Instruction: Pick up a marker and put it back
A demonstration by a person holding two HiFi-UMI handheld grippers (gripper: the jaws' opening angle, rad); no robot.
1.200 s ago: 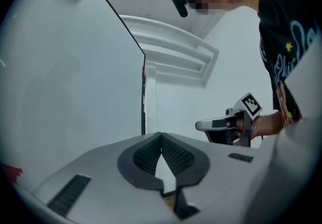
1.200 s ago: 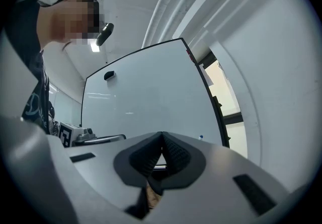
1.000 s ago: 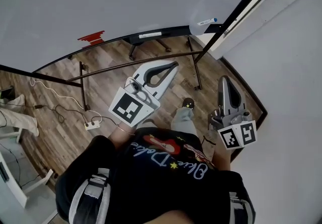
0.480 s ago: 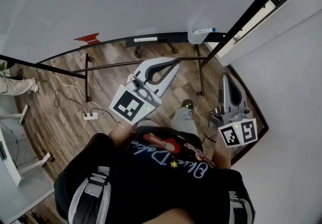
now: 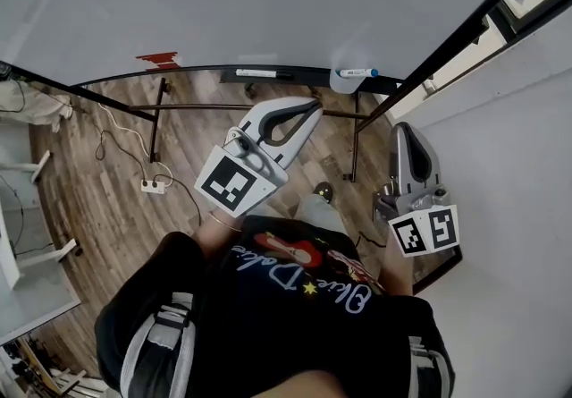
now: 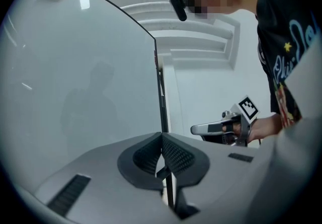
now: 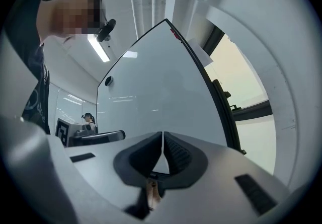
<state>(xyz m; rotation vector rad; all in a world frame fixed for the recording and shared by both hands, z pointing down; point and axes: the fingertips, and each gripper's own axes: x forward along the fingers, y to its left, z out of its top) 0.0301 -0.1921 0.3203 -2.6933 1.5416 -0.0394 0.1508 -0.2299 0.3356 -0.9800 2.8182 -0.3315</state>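
A: Nearest first, go.
B: Black printed shirt (image 5: 295, 298), bottom of the head view. Both arms stick out from it, one tool each.
A: Left tool?
B: The left tool (image 5: 311, 106) is mid frame, tips toward the upper right. In its own view the jaws are pressed together with nothing between them.
A: Right tool?
B: The right tool (image 5: 404, 130) is at the right of the frame, tips pointing up-frame. Also closed and empty, pads meeting in its own view.
A: Below them?
B: A wood floor (image 5: 107, 208), with a white power strip (image 5: 150, 185) and its cord at mid left.
A: Farther out?
B: The whiteboard (image 5: 223, 3) fills the top of the frame. Its dark rail (image 5: 206, 71) curves along the board's lower edge.
A: The marker?
B: The marker (image 5: 357, 72) is at upper center-right, lying across a pale holder (image 5: 342, 83) at the rail, blue cap to the right. It's well apart from both tools, and neither touches it.
A: Anything else on the rail?
B: A second marker (image 5: 259, 73) lies flat just left of the first. A red patch (image 5: 159, 58) is farther left on the board. Can't tell what that is.
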